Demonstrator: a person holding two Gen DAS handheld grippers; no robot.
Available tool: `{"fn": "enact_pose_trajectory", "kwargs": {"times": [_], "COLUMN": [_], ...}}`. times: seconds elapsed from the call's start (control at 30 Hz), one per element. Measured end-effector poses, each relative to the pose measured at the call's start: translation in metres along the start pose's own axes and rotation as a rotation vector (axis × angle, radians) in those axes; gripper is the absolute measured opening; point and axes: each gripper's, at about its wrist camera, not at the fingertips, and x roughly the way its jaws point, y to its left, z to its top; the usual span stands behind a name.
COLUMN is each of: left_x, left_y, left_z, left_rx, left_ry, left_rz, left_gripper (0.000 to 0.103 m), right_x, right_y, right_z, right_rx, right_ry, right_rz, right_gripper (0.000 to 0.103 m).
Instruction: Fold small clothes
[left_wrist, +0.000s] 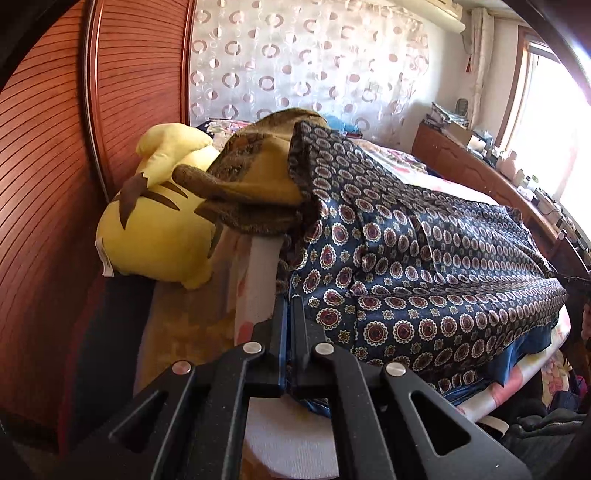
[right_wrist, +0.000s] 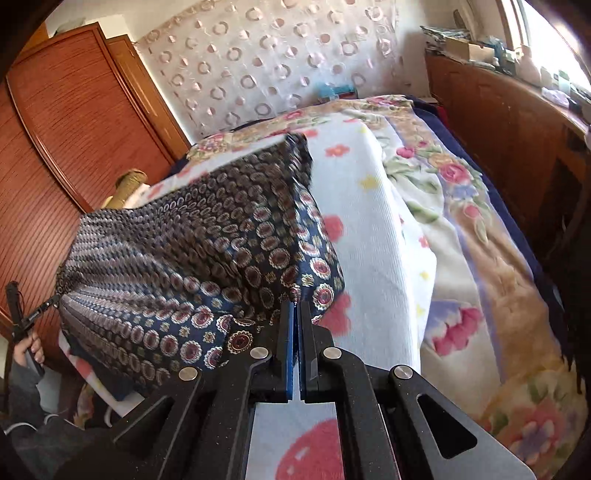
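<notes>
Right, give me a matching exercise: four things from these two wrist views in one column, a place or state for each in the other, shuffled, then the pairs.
Things
1. left gripper
2. patterned garment
3. yellow plush toy
4. wooden cabinet

Places or states
A. runs along the bed's far side, under the window
B. lies against the ribbed wooden wardrobe doors
C. shut on the cloth's near edge
D. stretched between both grippers, over the flowered bedding

Pairs: 1-C, 2-D, 3-B, 4-A. The right gripper is likewise shut on the garment's other edge.
</notes>
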Motion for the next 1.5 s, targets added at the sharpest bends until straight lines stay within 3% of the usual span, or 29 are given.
{"fn": "enact_pose_trajectory", "kwargs": {"times": [0.13, 0.37, 0.43, 0.63, 0.67, 0.73, 0.83, 1.03, 1.27, 1.5], "left_x": [0.000, -0.001, 0.004, 0.012, 0.013, 0.014, 0.015, 0.012, 0.003, 0.006], "left_y": [-0.004, -0.004, -0.004, -0.007, -0.008, -0.008, -0.012, -0.019, -0.017, -0.020], "left_z": [-0.005, -0.012, -0.014, -0.022, -0.023, -0.025, -0.026, -0.030, -0.040, -0.040], "left_rx": [0.011, -0.010, -0.015, -0.022, -0.023, -0.022, -0.007, 0.013, 0.000, -0.030], "left_ry": [0.014, 0.031, 0.049, 0.083, 0.086, 0.089, 0.090, 0.106, 0.102, 0.090], "left_rz": [0.004, -0.002, -0.010, -0.003, 0.000, 0.007, 0.023, 0.054, 0.100, 0.110], "left_gripper": [0.001, 0.003, 0.014, 0.024, 0.025, 0.025, 0.026, 0.026, 0.027, 0.028], "right_x": [0.002, -0.006, -0.006, -0.014, -0.013, -0.012, -0.012, 0.007, 0.042, 0.050], "right_y": [-0.001, 0.047, 0.050, 0.065, 0.069, 0.076, 0.087, 0.106, 0.114, 0.116], "right_z": [0.000, -0.013, -0.016, -0.019, -0.020, -0.020, -0.021, -0.030, -0.046, -0.056], "right_rx": [-0.042, -0.112, -0.120, -0.168, -0.184, -0.209, -0.237, -0.275, -0.312, -0.336], "right_ry": [-0.039, -0.083, -0.084, -0.098, -0.102, -0.104, -0.109, -0.091, -0.060, -0.096], "right_rz": [-0.044, -0.081, -0.089, -0.126, -0.136, -0.131, -0.129, -0.106, -0.140, -0.177], "right_gripper": [0.002, 0.004, 0.004, 0.007, 0.010, 0.028, 0.041, 0.043, 0.043, 0.046]}}
